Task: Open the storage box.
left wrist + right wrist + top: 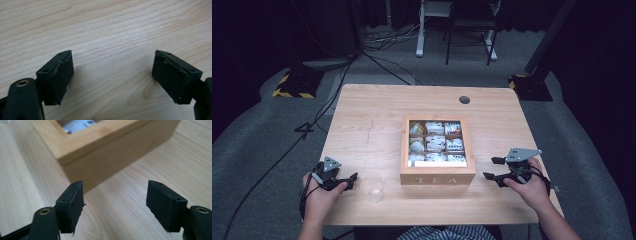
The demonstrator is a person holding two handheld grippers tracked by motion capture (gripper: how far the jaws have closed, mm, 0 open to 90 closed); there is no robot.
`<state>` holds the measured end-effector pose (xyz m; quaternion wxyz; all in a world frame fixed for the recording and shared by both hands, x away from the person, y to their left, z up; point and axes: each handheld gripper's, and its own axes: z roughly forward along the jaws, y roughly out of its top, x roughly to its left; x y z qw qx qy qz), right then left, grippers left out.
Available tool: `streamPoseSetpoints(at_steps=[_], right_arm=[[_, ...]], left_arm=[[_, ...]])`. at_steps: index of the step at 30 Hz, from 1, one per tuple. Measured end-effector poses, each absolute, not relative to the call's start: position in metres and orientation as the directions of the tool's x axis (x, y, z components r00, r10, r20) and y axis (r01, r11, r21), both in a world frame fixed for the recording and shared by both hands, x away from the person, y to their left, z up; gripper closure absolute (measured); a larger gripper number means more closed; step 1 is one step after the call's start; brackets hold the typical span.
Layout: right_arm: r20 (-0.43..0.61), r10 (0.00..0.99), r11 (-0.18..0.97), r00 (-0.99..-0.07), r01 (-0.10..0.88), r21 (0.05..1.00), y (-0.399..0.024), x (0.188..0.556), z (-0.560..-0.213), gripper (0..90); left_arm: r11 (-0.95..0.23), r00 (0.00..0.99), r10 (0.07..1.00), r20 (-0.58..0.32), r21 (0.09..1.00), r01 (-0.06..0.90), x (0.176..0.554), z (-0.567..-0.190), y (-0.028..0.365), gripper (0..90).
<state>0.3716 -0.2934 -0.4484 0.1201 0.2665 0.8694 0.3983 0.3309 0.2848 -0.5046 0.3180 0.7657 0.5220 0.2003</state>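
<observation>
Tea box (pixel 438 176) holds packets in nine compartments, glass cup (pixel 372 186) beside it; both grippers (pixel 348 181) (pixel 492 169) gape, holding nothing.

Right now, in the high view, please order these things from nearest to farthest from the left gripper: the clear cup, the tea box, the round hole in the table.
From the left gripper:
1. Clear cup: just beside its jaws, on the table's near edge.
2. Tea box: past the cup, in the table's middle.
3. Round hole: at the far edge, toward the right.
</observation>
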Motion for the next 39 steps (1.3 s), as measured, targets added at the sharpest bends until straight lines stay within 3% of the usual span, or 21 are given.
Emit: streamPoseSetpoints(at_steps=[3, 7, 17, 39], right_arm=[[0.008, 0.536, 0.544, -0.844, 0.353, 0.761, -0.286, 0.368, -0.447, 34.1], [0.048, 0.485, 0.538, -0.873, 0.341, 0.771, -0.279, 0.363, -0.445, 45.6], [0.082, 0.445, 0.534, -0.892, 0.338, 0.775, -0.268, 0.361, -0.448, 57.1], [0.069, 0.462, 0.523, -0.884, 0.334, 0.784, -0.262, 0.360, -0.449, 64.6]], left_arm=[[-0.255, 0.376, 0.926, -0.024, 0.696, 0.672, 0.331, -0.505, 0.285, 18.0], [-0.253, 0.375, 0.927, -0.025, 0.696, 0.672, 0.331, -0.505, 0.285, 17.9], [-0.253, 0.374, 0.927, -0.025, 0.695, 0.673, 0.331, -0.505, 0.285, 17.9], [-0.252, 0.374, 0.927, -0.026, 0.696, 0.673, 0.331, -0.505, 0.285, 17.9]])
